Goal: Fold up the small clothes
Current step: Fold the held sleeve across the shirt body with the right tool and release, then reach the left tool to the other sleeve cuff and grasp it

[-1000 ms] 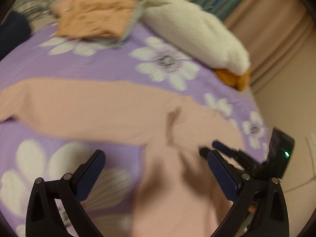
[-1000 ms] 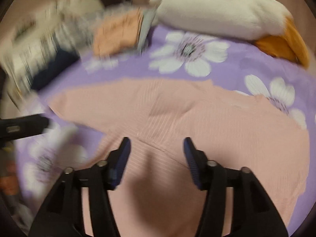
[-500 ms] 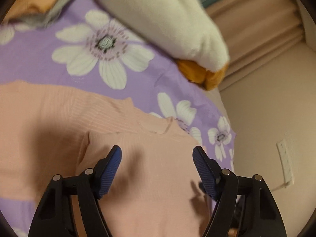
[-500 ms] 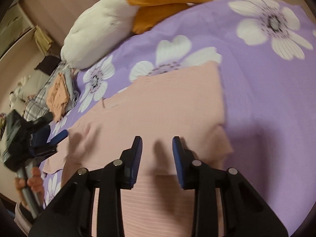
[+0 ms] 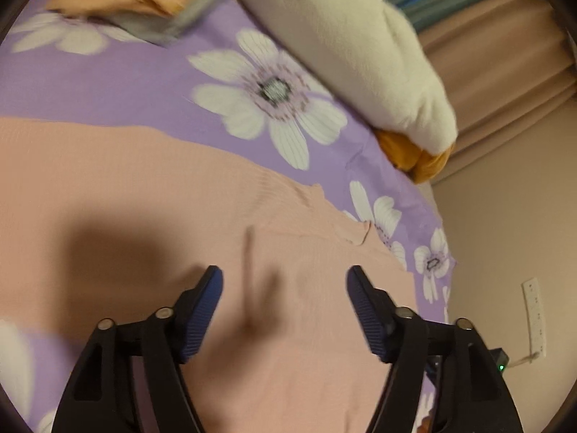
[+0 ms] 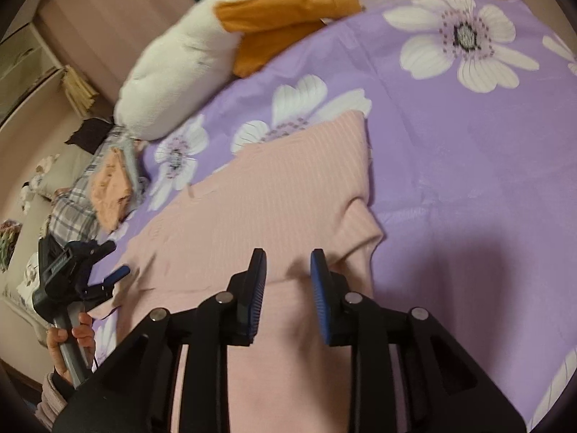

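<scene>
A pink ribbed top (image 5: 144,180) lies spread on the purple flowered sheet (image 5: 108,83). My left gripper (image 5: 285,270) hovers over its body near a sleeve fold; its jaws stand wide and are closing, with only flat cloth below them. In the right wrist view the same top (image 6: 281,187) shows a folded edge on its right side. My right gripper (image 6: 288,252) sits just above that fold with a narrow gap, its jaws opening and no cloth pinched. The left gripper (image 6: 90,263) also appears at the top's far left, held by a hand (image 6: 72,335).
A white plush toy (image 5: 342,36) with an orange part (image 5: 414,158) lies at the bed's far side. A peach folded cloth (image 6: 111,187) rests on plaid fabric (image 6: 72,209). A wall socket (image 5: 533,310) is beyond the bed's right edge.
The left gripper swung right over the top's body and narrowed its jaws. The right gripper rolled and moved to the top's right edge, its jaws narrowing, then widening a little.
</scene>
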